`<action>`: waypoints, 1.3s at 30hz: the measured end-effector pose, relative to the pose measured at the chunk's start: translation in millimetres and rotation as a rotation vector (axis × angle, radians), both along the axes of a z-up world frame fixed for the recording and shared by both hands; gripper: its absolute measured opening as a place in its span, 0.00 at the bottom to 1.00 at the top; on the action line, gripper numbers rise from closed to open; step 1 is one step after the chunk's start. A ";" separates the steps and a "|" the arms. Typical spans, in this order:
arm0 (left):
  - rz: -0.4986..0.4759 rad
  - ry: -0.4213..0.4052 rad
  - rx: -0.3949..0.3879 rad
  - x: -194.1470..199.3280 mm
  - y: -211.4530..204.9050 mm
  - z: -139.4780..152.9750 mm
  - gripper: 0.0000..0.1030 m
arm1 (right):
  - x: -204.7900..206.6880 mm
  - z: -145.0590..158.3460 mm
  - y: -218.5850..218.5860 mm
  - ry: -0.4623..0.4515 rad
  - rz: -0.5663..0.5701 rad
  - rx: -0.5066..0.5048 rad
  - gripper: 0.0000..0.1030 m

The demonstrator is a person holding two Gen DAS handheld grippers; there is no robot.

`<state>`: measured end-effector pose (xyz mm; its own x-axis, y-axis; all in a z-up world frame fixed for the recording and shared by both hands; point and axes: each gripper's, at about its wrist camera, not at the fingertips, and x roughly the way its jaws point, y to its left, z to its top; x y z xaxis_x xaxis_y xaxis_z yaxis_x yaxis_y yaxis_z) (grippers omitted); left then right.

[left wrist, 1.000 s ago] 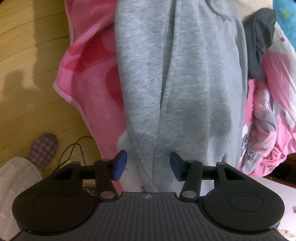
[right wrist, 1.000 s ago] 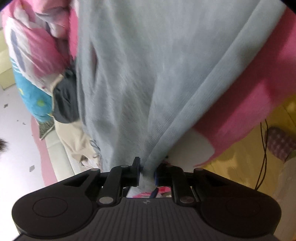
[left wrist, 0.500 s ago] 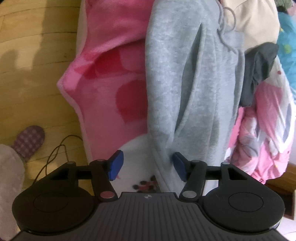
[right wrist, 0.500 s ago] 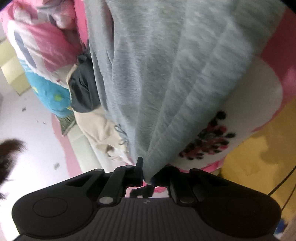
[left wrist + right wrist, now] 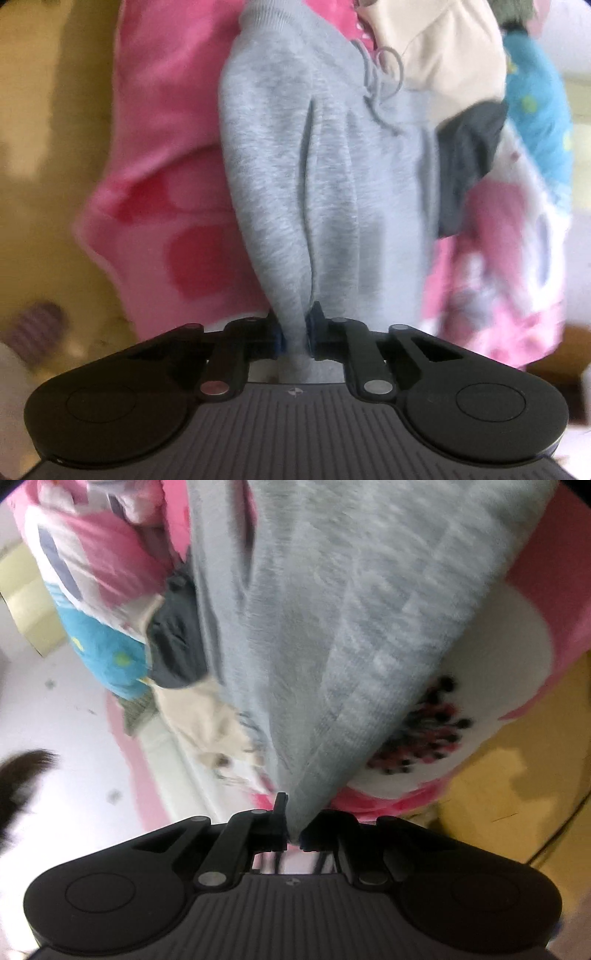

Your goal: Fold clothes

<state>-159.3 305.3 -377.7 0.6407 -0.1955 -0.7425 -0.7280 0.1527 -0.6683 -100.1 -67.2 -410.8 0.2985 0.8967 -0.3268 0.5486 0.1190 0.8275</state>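
Observation:
Grey sweatpants (image 5: 295, 177) with a drawstring lie stretched over a pink blanket (image 5: 155, 155) on a bed. My left gripper (image 5: 294, 334) is shut on a bunched end of the sweatpants. My right gripper (image 5: 294, 830) is shut on another end of the same sweatpants (image 5: 332, 627), which rise taut away from it. Both views are blurred by motion.
A beige garment (image 5: 443, 48), a dark grey garment (image 5: 465, 166), a blue cloth (image 5: 535, 110) and a pink floral quilt (image 5: 498, 277) are piled at the right. Wooden floor (image 5: 37, 184) and a slipper (image 5: 37, 321) are on the left.
My left gripper was open beside the sweatpants and has closed on their end. The right gripper kept its hold and lifted the fabric, so more of the white, pink-edged blanket shows.

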 end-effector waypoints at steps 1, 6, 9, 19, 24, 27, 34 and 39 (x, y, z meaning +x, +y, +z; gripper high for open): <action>-0.008 0.029 0.017 -2.9 0.2 -0.5 0.08 | -3.4 -5.8 0.8 0.017 0.019 -0.023 0.05; -0.014 0.049 -0.002 -7.6 9.6 -10.2 0.09 | -16.5 -26.4 -0.2 0.089 0.028 -0.054 0.05; -0.006 0.007 -0.033 -4.9 18.3 -12.6 0.22 | -18.6 -20.7 -4.3 0.071 0.027 -0.040 0.05; 0.186 0.003 0.025 -6.6 50.5 -7.0 0.14 | -12.6 -14.9 -13.8 0.044 0.067 -0.140 0.13; 0.171 0.025 0.023 -3.6 55.3 -8.0 0.14 | -19.2 -0.1 -76.6 0.008 -0.158 -0.235 0.41; 0.145 0.042 0.034 10.9 55.8 -6.5 0.14 | -30.0 5.2 -122.4 0.022 -0.292 -0.289 0.41; 0.116 0.088 0.080 13.9 54.8 2.3 0.14 | -74.7 17.8 -233.4 0.043 -0.615 -0.429 0.38; 0.090 0.119 0.116 15.4 52.9 5.7 0.14 | -86.0 15.5 -277.0 0.049 -0.748 -0.484 0.32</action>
<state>-143.8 358.2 -372.0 0.5578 -0.0503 -0.8284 -0.8152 0.1543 -0.5583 -186.2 -344.2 -395.3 0.7260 0.2335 -0.6468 0.6563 0.0456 0.7531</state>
